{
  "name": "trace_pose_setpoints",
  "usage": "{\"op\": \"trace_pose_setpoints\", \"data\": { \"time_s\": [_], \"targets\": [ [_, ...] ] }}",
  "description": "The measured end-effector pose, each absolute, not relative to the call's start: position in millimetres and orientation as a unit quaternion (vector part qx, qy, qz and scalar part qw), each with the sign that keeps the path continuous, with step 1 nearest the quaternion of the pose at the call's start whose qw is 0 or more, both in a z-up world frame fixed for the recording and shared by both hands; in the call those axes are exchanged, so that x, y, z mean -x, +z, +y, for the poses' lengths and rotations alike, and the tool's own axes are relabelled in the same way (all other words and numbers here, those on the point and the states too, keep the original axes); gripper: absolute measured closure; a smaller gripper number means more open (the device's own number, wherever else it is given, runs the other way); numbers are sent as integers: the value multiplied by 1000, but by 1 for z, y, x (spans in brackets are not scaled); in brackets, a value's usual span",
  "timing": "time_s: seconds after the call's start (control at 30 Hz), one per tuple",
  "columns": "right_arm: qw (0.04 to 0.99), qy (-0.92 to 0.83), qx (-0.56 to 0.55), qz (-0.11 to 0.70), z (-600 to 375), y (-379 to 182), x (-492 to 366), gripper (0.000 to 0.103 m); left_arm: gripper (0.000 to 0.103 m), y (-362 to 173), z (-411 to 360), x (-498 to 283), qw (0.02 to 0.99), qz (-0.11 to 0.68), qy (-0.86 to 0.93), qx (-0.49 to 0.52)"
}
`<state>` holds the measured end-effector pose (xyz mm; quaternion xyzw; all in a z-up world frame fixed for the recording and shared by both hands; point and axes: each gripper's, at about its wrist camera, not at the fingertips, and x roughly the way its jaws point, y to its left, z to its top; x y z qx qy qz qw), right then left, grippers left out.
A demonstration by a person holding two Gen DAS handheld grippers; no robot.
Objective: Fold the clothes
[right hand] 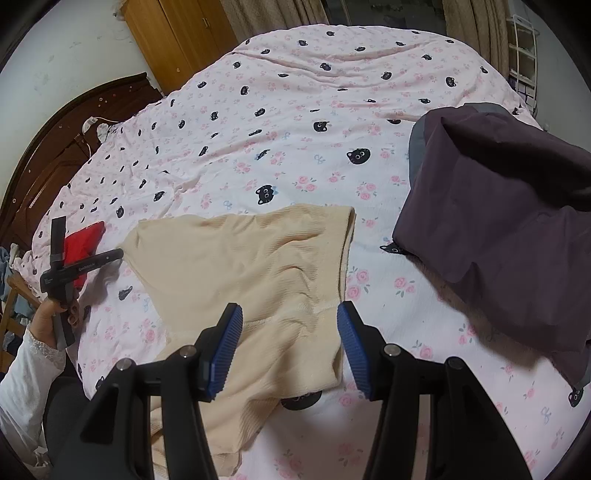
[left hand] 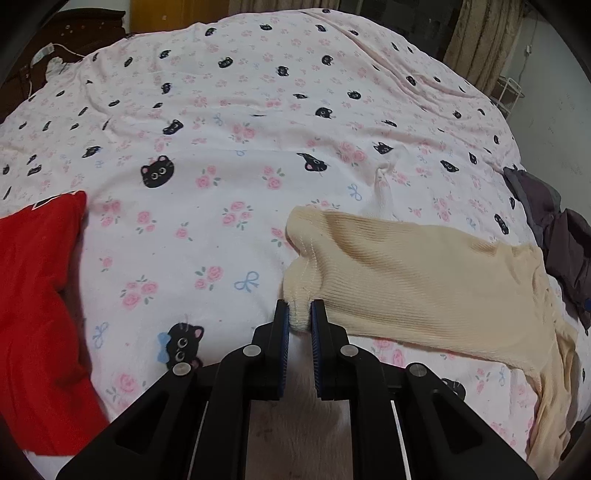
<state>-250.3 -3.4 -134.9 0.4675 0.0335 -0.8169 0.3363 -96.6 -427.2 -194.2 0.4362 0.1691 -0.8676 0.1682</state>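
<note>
Pinching the cream top's (left hand: 424, 280) edge.
My left fingers (left hand: 300, 314) clamp its hem; right fingers (right hand: 290, 325) gape wide, empty, above it.

The cream top (right hand: 258, 266) is ribbed knit cloth, matt and soft-looking. The bedspread (left hand: 258, 122) is thin printed cotton-like cloth, lightly creased. The red garment (left hand: 33, 295) looks like a fine matt knit; the dark purple one (right hand: 498, 221) is smooth. Both grippers are matt black plastic with ridged blue pads (right hand: 227, 347). The wardrobe (right hand: 177, 33) is smooth wood
</note>
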Motion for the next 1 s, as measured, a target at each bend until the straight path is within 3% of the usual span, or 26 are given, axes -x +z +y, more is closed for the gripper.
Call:
{"op": "trace_pose_setpoints", "data": {
  "time_s": [0.57, 0.7, 0.93, 0.97, 1.0],
  "targets": [
    [327, -820, -469, 30, 5, -134, 245, 48, 89, -206, -428, 70, 222, 225, -845, -431],
    [320, -821, -471, 27, 19, -134, 242, 48, 72, -200, -437, 52, 246, 251, -838, -418],
    [338, -811, -475, 49, 33, -136, 208, 48, 70, -178, -408, 11, 263, 242, -843, -403],
    [344, -808, -474, 58, 33, -136, 200, 48, 65, -174, -394, 6, 253, 232, -849, -403],
    [351, -805, -474, 68, 33, -136, 191, 48, 54, -170, -378, 2, 242, 219, -855, -404]
  ]
}}
